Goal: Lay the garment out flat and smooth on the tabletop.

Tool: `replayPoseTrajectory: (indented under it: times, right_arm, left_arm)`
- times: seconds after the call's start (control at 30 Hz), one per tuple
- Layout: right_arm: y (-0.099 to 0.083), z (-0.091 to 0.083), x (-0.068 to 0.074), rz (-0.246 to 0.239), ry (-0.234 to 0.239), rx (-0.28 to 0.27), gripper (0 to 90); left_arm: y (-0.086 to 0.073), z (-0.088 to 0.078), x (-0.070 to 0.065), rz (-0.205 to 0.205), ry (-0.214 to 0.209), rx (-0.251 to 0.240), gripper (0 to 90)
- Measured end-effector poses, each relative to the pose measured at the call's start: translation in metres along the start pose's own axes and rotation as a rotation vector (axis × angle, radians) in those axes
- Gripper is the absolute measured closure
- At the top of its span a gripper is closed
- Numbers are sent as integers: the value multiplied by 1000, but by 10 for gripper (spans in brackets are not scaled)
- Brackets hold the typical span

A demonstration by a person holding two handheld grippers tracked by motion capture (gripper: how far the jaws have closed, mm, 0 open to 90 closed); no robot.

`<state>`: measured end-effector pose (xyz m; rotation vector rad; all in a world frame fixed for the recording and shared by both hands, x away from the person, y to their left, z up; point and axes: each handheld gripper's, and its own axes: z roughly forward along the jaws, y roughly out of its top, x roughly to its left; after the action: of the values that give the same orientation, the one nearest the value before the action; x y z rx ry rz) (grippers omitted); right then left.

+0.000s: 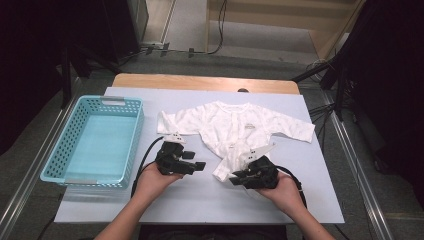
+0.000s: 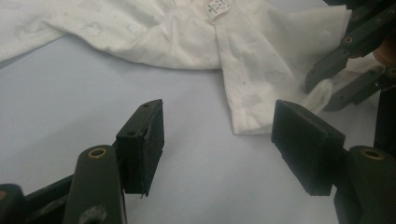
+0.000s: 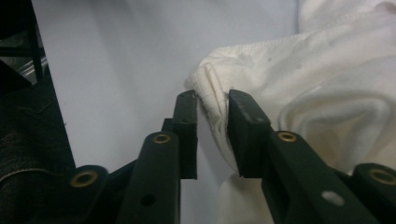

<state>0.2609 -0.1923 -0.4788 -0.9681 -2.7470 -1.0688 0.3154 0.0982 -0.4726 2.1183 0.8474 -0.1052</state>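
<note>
A white baby garment (image 1: 235, 125) lies spread on the white table cover, sleeves out to both sides, its lower end bunched toward the front. My right gripper (image 1: 234, 178) is at that bunched lower hem. In the right gripper view a fold of the garment (image 3: 327, 93) sits between the jaws of the right gripper (image 3: 212, 121), which stand slightly apart and do not squeeze it. My left gripper (image 1: 197, 160) hovers left of the hem, open and empty. In the left gripper view, the left gripper (image 2: 217, 140) faces the garment (image 2: 187, 37) with the right gripper (image 2: 322, 93) beyond.
A light blue plastic basket (image 1: 125, 102) stands empty at the left of the table. The white cover (image 1: 200, 200) is bare along the front. A wooden table edge (image 1: 200, 81) shows behind the cover, and dark stands flank the table.
</note>
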Motion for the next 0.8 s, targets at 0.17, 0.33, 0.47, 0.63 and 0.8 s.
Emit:
replayPoseTrajectory:
  times: [0.17,0.33,0.47,0.63,0.8]
  right_arm:
    - [-4,-2,4,-2,14,0,497]
    - [-1,-5,8,-11,6,-34,409]
    - [3,-8,11,-19,5,-78,374]
    - [7,-3,13,-14,4,-85,358]
    - [11,2,9,13,2,-101,358]
  left_arm:
    - [2,2,0,6,-3,5,346]
    - [3,4,-1,7,-5,6,347]
    - [3,3,-1,8,-3,7,347]
    - [3,2,0,8,-2,3,347]
    - [2,2,0,6,-1,3,346]
